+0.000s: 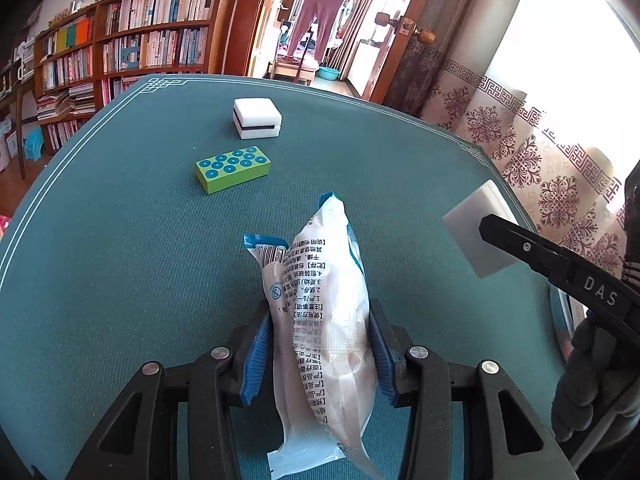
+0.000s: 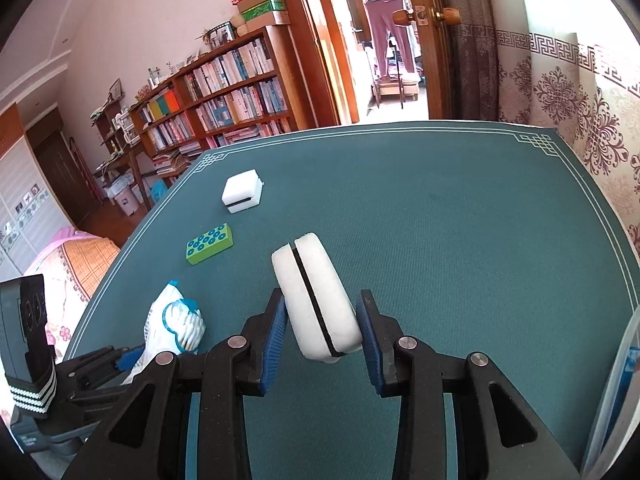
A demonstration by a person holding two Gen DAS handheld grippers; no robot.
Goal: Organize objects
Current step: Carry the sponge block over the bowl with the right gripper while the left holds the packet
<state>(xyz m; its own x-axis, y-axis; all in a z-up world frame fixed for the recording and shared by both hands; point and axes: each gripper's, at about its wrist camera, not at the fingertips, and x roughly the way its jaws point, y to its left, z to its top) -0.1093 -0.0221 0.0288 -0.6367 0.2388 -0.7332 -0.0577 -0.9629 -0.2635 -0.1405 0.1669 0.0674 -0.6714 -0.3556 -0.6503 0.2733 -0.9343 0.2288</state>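
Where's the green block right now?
Both views show the green block lying on the mat's far left, between the white sponge and the held packet.

Two white sponges (image 2: pixel 242 192) (image 2: pixel 318 306), one green block (image 2: pixel 209 243), one packet (image 1: pixel 324 320)

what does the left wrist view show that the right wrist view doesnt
Only the left wrist view shows the printed back of the clear plastic packet clamped in the left gripper. Only the right wrist view shows the black seam around the white sponge block clamped in the right gripper. Both show the green dotted block, another white sponge block and the teal table mat.
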